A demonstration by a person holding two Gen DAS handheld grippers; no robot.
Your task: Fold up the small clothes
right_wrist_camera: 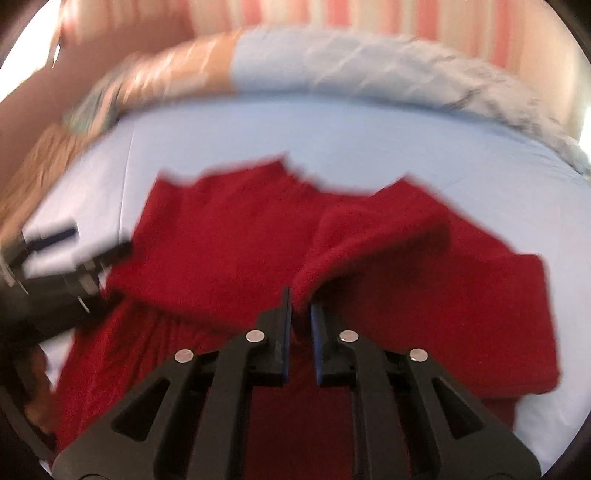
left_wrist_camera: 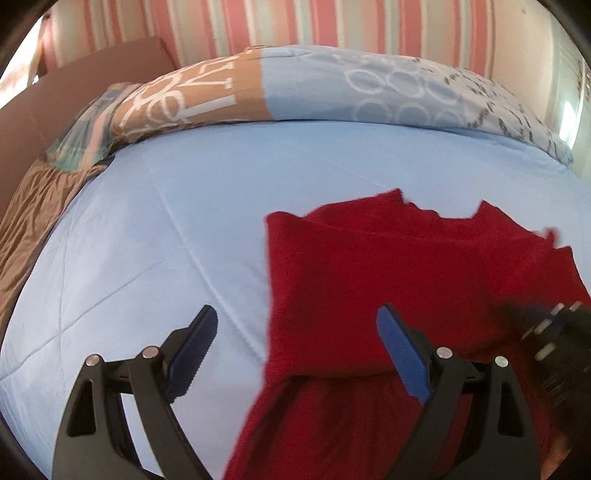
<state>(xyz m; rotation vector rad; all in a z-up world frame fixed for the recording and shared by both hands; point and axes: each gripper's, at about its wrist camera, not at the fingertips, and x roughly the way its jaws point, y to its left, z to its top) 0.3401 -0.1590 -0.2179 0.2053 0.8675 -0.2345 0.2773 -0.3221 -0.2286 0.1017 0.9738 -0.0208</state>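
A red garment [left_wrist_camera: 406,266] lies spread on the light blue bed cover [left_wrist_camera: 184,206], partly folded, with a waistband-like gather near me. My left gripper [left_wrist_camera: 297,321] hovers open over the garment's left edge, one finger above the cover and one above the cloth, with nothing gripped. In the right wrist view, a raised fold of the garment [right_wrist_camera: 229,240] runs up into my right gripper [right_wrist_camera: 300,301]. Its jaws stand only narrowly apart and pinch that fold. The left gripper [right_wrist_camera: 74,251] shows blurred at the left there, and the right gripper [left_wrist_camera: 546,332] blurred at the right of the left wrist view.
A long pillow [left_wrist_camera: 332,85] in blue, tan and grey print lies across the far side of the bed. A brown blanket [left_wrist_camera: 37,206] drapes the left edge below a brown board [left_wrist_camera: 74,81]. A pink-striped wall [left_wrist_camera: 295,22] stands behind. Bare blue cover [right_wrist_camera: 332,140] surrounds the garment.
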